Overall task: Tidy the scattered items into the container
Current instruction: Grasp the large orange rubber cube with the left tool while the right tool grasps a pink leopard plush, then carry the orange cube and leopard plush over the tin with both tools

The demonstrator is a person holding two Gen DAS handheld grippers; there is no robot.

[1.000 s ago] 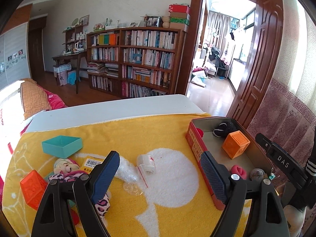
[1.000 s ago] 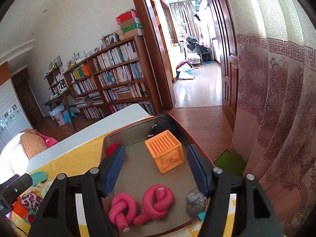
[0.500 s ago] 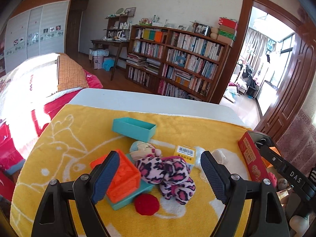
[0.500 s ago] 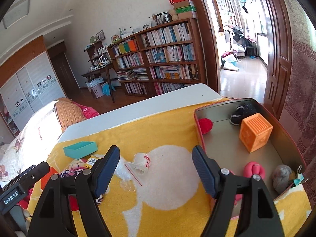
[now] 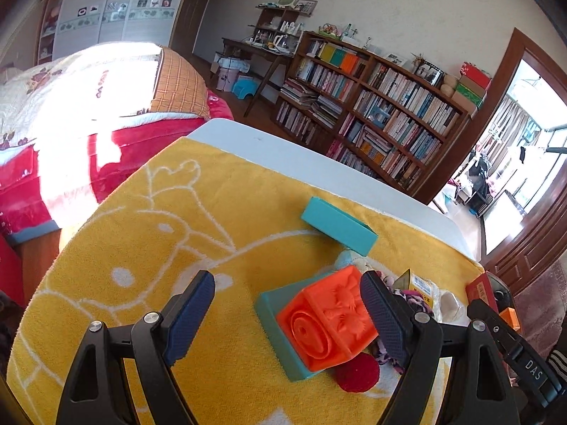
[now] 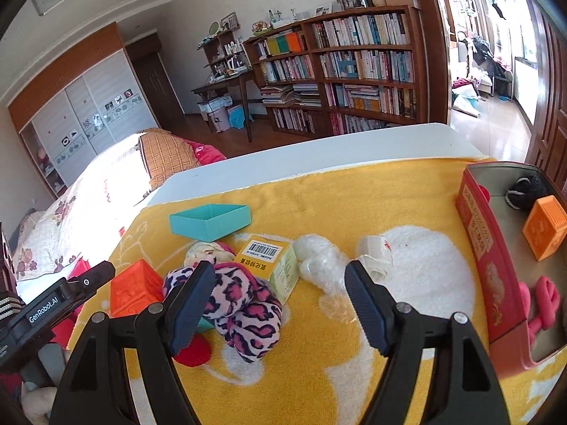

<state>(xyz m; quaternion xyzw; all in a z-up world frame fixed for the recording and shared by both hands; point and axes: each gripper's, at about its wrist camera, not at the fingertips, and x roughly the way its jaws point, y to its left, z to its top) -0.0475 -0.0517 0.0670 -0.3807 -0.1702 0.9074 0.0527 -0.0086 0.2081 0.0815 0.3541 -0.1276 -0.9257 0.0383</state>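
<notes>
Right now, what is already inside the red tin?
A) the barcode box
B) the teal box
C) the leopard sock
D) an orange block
D: an orange block sits inside the red tin, while the leopard sock, teal box and barcode box lie out on the yellow towel.

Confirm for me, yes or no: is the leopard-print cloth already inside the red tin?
No: in the right wrist view the leopard-print cloth lies on the yellow towel, well left of the red tin.
</notes>
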